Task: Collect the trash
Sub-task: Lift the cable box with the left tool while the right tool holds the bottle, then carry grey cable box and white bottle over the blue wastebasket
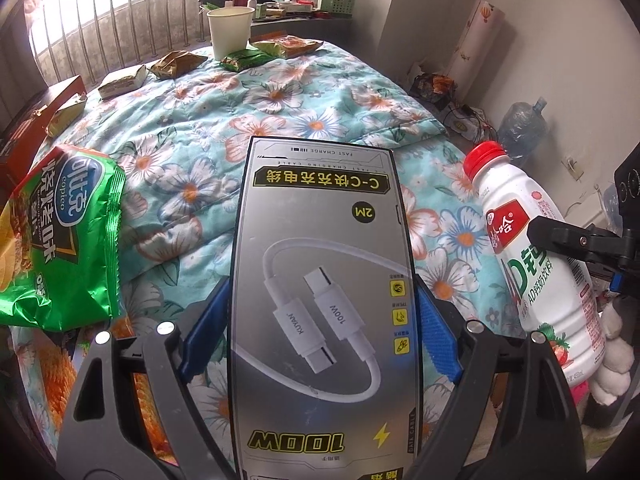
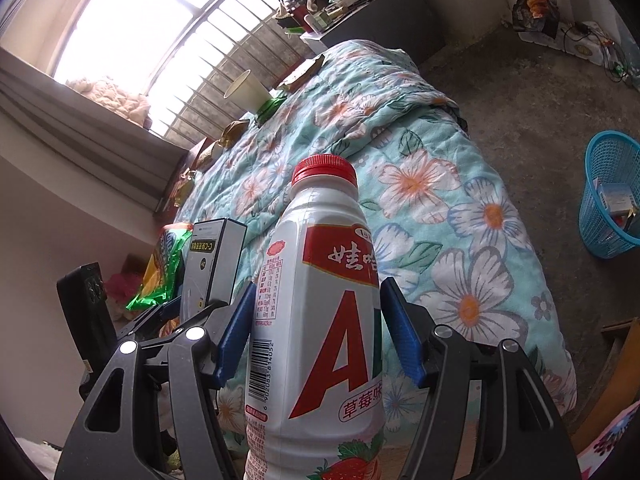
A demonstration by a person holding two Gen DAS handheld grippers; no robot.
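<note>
Left tool (image 1: 322, 320): closed on the cable box (image 1: 320, 280), blue pads pressed to both long sides; box held off the bed, pointing forward.
Right tool (image 2: 316, 332): closed on the milk bottle (image 2: 320, 320), white with a red cap, gripped at its body; bottle lifted clear of the quilt.
Green chip bag (image 1: 60, 236): lies at the left edge of the bed, just beside the held box; not yet collected.
Quilt (image 1: 280, 96): floral, covers the bed; bears the remaining litter.
Blue basket (image 2: 612, 196): on the floor to the right of the bed, well apart from both tools; already holds some items.
Far wrappers (image 1: 176, 64): several small snack packets scattered along the far side of the bed.
Paper cup (image 1: 230, 32): upright beyond the wrappers, near the window bars.
Step in hand: by appearance, carrying two picked items toward disposal.
Next move: likely swing both tools rightward over the basket and release; box and bottle should go one after the other to avoid a miss at the rim.
</note>
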